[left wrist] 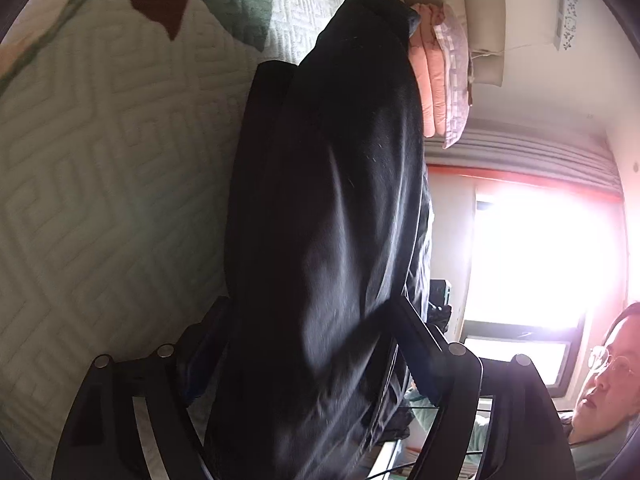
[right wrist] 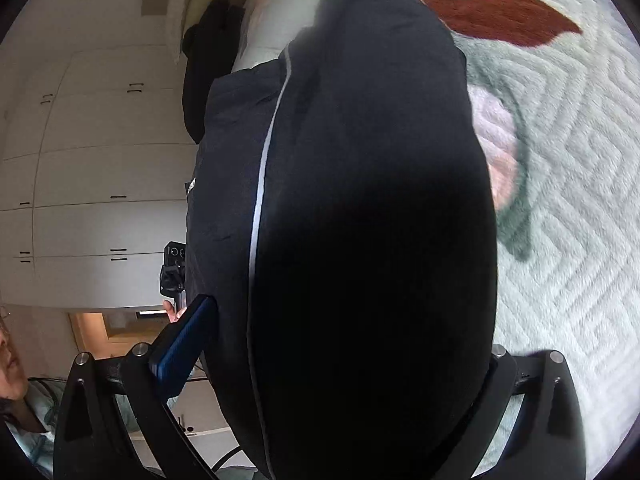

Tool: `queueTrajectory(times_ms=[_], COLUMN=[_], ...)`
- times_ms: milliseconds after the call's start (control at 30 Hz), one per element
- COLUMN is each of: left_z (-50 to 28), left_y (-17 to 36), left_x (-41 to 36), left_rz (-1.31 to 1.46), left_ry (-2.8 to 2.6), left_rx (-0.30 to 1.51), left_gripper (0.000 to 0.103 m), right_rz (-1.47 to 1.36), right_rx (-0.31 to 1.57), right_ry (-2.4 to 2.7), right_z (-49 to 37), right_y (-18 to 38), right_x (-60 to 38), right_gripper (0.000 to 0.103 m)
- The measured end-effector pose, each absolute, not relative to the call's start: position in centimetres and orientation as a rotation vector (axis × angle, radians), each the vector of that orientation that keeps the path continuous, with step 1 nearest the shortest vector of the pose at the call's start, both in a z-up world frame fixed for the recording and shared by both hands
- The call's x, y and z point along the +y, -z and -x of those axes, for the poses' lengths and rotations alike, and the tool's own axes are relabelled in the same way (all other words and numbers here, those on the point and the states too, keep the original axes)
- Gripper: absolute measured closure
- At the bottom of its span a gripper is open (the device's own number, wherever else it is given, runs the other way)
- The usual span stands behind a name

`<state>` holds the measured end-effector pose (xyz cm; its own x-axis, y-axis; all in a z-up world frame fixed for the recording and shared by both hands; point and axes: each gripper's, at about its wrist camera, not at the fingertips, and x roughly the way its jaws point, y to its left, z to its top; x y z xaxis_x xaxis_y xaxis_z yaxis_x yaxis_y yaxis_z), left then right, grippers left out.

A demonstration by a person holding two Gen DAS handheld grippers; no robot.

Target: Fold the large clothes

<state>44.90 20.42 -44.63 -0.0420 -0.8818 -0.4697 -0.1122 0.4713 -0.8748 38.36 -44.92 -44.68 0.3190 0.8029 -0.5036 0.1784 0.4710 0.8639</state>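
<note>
Both tongs spread wide around bulky black garment (left wrist: 328, 216)

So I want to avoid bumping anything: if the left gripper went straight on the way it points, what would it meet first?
The black garment itself: it fills the space between the left gripper fingers and stretches ahead. Beyond it lies the patterned bed cover, though depth is hard to judge.
</note>
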Motion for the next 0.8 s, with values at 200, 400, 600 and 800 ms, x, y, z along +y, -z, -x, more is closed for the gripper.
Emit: queueTrajectory(times_ms=[200, 400, 600, 800], left_z=[-44.6, -41.9, -38.9, -35.3], left_y=[44.6, 39.3, 32.1, 25.3], left_x=[19.2, 18.4, 15.8, 14.4], left_rz=[0.898, 0.825, 0.782, 0.729], left_ry=[0.775, 0.828, 0.921, 0.995], left_rx=[1.48, 1.316, 1.186, 1.105], left_gripper=[0.031, 0.065, 0.066, 0.066], right_rz=[-0.952, -0.834, -0.729, -0.677], right_rx=[1.197, 1.125, 1.057, 0.984], right_ry=[-0.484, -0.475, -0.475, -0.462], right_z=[-38.0, -36.4, -34.2, -29.4], right_y=[43.7, 39.4, 33.1, 25.9], right_x=[-44.2, -43.2, -41.0, -38.7], right_gripper=[0.025, 0.058, 0.062, 0.062])
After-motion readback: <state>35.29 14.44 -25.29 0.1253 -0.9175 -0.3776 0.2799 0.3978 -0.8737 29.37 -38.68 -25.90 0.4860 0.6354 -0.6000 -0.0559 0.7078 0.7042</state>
